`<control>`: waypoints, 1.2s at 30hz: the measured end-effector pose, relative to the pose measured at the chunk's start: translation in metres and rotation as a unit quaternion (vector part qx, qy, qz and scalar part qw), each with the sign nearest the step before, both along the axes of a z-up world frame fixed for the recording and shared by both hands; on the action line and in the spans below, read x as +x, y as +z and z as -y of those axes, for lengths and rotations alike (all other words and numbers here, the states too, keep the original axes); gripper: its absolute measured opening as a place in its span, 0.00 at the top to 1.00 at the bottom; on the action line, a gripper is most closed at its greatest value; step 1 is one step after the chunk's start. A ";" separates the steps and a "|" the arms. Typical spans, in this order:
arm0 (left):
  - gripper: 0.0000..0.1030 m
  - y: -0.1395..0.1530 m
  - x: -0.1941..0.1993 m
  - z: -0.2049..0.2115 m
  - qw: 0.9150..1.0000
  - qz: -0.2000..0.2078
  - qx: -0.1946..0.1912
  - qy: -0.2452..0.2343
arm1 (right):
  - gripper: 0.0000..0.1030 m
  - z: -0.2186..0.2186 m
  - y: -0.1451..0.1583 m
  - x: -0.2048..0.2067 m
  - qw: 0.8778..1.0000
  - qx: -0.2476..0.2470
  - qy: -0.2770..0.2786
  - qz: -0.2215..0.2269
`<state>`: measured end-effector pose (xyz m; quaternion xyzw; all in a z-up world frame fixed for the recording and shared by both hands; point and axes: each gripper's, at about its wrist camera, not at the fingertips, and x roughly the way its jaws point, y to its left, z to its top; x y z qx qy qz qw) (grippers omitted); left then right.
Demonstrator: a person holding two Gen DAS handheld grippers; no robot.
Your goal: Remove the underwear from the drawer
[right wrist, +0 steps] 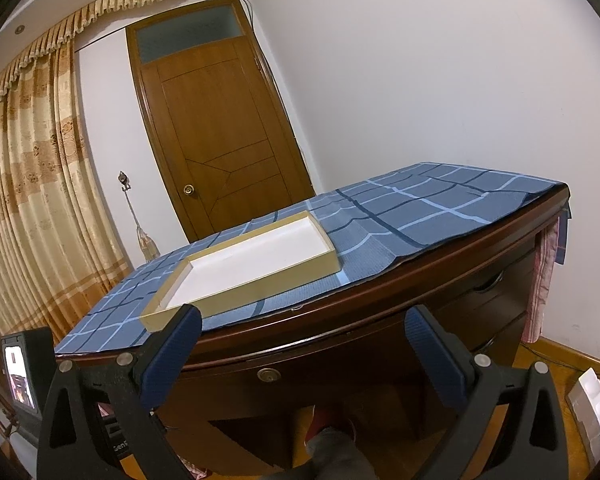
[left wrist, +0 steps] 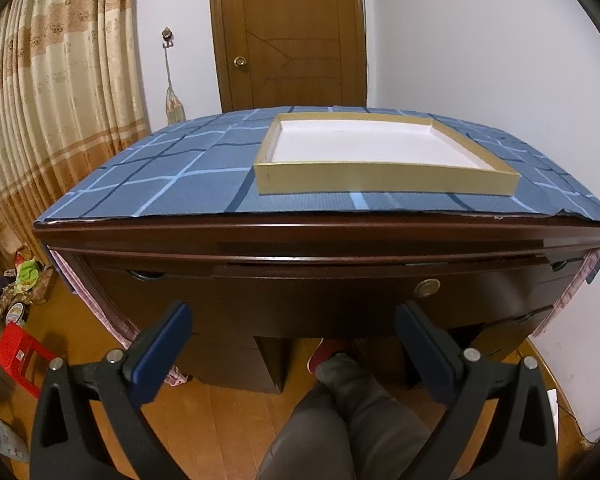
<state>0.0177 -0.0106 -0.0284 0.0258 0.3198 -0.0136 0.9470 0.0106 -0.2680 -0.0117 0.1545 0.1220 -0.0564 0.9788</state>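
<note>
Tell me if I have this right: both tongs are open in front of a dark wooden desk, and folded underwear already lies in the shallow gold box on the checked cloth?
Not quite. The shallow gold box is empty; the left wrist view shows only its bare white bottom. The rest holds: the left tongs and right tongs are open before the dark wooden desk, and the box sits on the checked cloth.

Wooden door (left wrist: 288, 36), patterned curtains (left wrist: 52, 92)

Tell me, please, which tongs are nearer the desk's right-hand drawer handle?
Right, probably. The right tongs face the handle just ahead to their right; from the left tongs it sits far off at the view's right edge.
</note>
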 end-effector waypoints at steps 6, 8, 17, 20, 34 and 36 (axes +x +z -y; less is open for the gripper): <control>0.00 -0.001 0.000 0.000 1.000 0.000 0.001 0.000 | 0.00 -0.001 -0.002 0.000 1.000 0.001 0.000 -0.002; 0.00 -0.001 0.000 0.000 1.000 0.001 0.001 0.001 | 0.00 -0.001 -0.003 0.000 1.000 0.001 -0.001 -0.002; 0.00 -0.001 -0.001 -0.002 1.000 0.002 0.001 -0.001 | 0.00 0.001 -0.001 0.002 1.000 0.000 0.000 -0.007; 0.00 -0.001 -0.001 -0.002 1.000 0.002 0.001 -0.001 | 0.00 0.000 -0.001 0.001 1.000 0.000 -0.001 -0.006; 0.00 -0.001 -0.003 -0.005 1.000 -0.001 0.007 0.001 | 0.00 -0.002 -0.002 0.001 1.000 -0.002 -0.002 -0.005; 0.00 -0.001 -0.002 -0.005 1.000 -0.001 0.008 0.002 | 0.00 -0.002 -0.002 0.001 1.000 -0.002 -0.002 -0.006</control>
